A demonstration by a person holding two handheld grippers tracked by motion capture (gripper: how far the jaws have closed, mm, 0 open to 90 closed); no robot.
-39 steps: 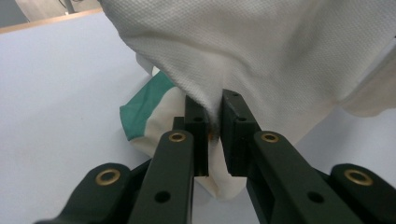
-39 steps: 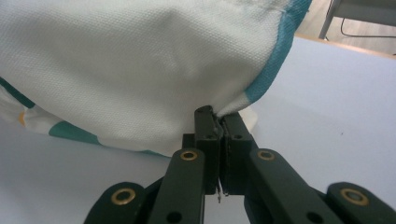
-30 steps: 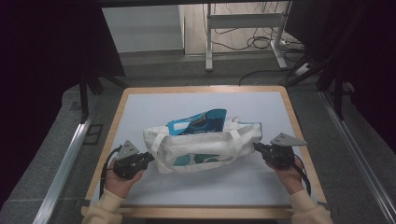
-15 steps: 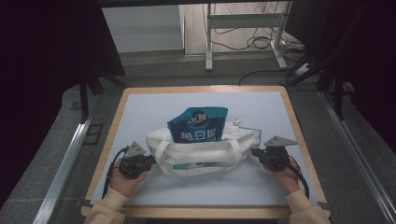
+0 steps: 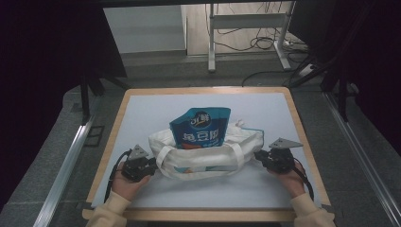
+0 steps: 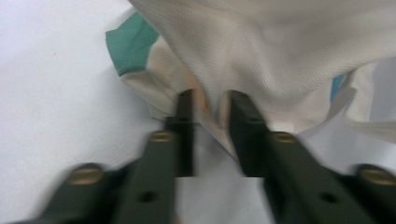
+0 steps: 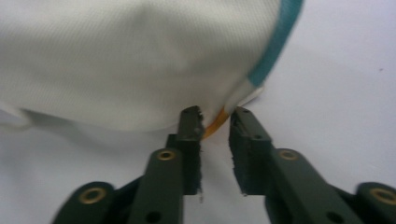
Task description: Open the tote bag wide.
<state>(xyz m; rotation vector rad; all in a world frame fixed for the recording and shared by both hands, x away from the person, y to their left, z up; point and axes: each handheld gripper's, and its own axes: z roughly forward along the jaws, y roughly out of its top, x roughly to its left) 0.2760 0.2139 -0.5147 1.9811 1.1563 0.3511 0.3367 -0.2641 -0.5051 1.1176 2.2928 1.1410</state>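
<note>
Both tongs have just been opening: the left gripper (image 6: 208,100) and right gripper (image 7: 215,116) stand narrowly parted at the ends of the bag (image 5: 208,153), cloth between the jaws but unpressed. It sits mid-table near the front edge, pouch (image 5: 201,126) upright inside. Release looks under way; next, back both off without tipping it.

1. A wooden-framed table with a pale blue-white top (image 5: 142,118) fills the middle of the high view.
2. Grey speckled carpet floor (image 5: 47,161) surrounds it on both sides.
3. Silver metal rails (image 5: 64,168) run along the floor at left and right.
4. Beyond the table stands a white metal desk frame (image 5: 213,42) on light wooden flooring.
5. Black cables (image 5: 265,45) lie tangled beneath that frame.
6. Dark curtains (image 5: 42,56) close off both sides; light falls evenly from above.
</note>
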